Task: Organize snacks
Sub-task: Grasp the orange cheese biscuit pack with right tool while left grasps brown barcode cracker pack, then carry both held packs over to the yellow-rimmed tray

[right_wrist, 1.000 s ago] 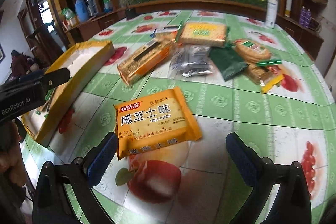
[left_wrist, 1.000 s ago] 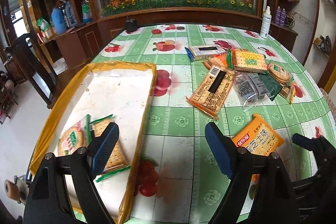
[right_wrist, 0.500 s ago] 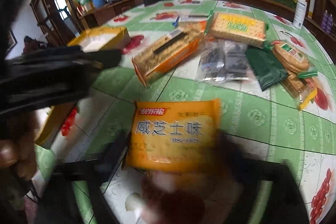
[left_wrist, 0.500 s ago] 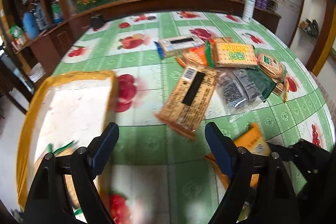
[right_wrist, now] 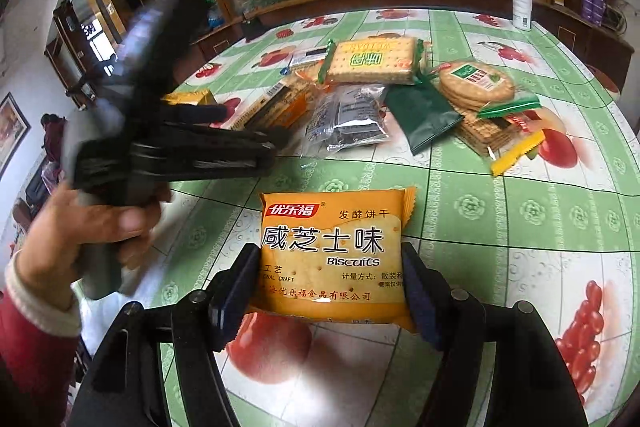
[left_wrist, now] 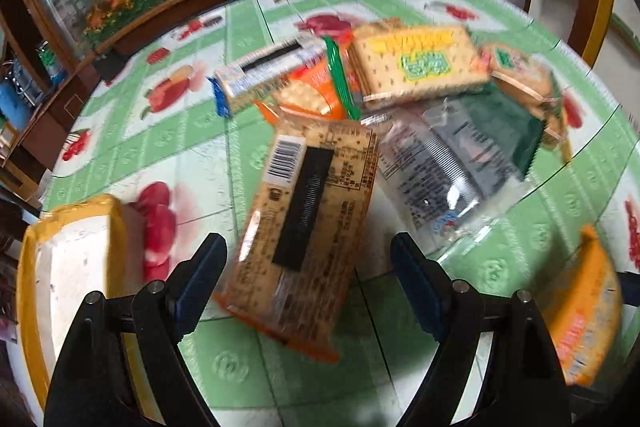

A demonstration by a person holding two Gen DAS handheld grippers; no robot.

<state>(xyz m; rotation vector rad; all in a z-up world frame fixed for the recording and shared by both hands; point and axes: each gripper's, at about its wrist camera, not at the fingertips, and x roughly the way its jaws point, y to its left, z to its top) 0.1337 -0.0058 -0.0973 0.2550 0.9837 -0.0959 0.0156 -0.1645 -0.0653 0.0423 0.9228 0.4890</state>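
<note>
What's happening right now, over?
Right gripper clamped on orange biscuit pack. Left gripper open over barcode cracker pack. Nothing blocking.

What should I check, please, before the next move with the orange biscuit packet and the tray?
1. Right claw shut on orange biscuit packet, pads on both sides: ok.
2. Packet lifted off the tablecloth: cannot tell.
3. Left claw open, holding nothing: ok.
4. Left claw lined up over long cracker pack: ok, blurred.
5. Yellow tray within view: ok.
6. Room in tray: cannot tell.
</note>
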